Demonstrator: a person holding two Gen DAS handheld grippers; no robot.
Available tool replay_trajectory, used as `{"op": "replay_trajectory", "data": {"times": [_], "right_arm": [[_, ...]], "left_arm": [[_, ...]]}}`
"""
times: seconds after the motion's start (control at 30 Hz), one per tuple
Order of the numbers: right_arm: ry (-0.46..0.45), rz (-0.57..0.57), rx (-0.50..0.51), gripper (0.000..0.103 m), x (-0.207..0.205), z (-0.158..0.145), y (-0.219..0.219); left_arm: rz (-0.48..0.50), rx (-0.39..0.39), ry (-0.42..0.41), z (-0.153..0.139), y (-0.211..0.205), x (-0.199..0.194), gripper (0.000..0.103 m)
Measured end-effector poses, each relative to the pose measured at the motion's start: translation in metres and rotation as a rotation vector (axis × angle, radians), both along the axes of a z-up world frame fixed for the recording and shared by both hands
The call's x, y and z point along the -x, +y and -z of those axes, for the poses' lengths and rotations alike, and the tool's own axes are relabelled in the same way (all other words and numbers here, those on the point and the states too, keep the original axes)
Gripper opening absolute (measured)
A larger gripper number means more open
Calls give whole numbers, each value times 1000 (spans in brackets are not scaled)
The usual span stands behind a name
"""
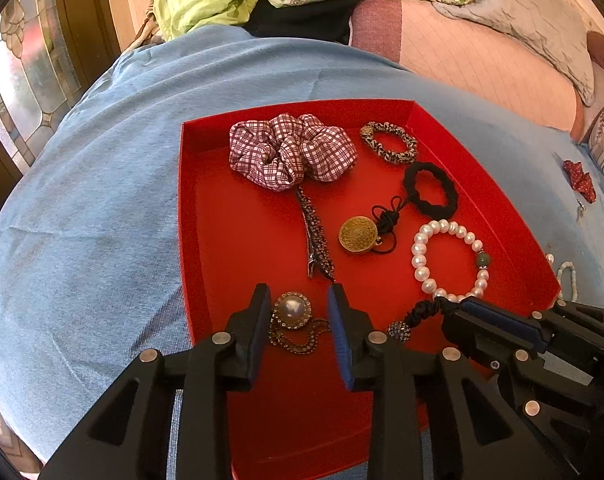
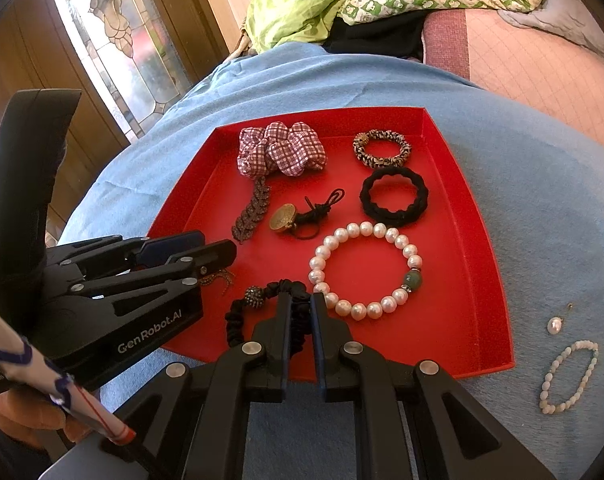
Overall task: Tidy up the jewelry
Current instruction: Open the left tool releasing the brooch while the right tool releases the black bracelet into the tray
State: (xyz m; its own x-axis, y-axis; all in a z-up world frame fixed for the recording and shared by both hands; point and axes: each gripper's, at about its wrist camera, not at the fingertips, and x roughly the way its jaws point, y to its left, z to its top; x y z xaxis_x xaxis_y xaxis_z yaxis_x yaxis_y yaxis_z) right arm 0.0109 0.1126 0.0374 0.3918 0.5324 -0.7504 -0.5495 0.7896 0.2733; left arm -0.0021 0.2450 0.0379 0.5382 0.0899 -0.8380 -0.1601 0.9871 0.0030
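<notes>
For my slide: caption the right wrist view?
Right gripper shut on black scrunchie in red tray.

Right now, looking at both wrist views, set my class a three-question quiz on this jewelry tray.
1. True or false: the pearl bracelet lies inside the red tray.
2. What is the right gripper shut on?
A. black scrunchie band
B. plaid scrunchie
3. What lies between the left gripper fingers?

Key: 1 true; 2 A; 3 the pearl brooch, not pinched.
</notes>
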Motion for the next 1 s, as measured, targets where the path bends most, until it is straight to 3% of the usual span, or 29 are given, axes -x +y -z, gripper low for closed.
{"op": "replay_trajectory", "data": {"times": [0.77, 1.0], "right_arm": [[17, 66, 29, 10, -14, 3, -15], [30, 53, 16, 13, -13, 2, -16]], "left_arm": [[18, -20, 11, 1, -5, -4, 43], [19, -33, -2, -1, -8, -4, 53]]}}
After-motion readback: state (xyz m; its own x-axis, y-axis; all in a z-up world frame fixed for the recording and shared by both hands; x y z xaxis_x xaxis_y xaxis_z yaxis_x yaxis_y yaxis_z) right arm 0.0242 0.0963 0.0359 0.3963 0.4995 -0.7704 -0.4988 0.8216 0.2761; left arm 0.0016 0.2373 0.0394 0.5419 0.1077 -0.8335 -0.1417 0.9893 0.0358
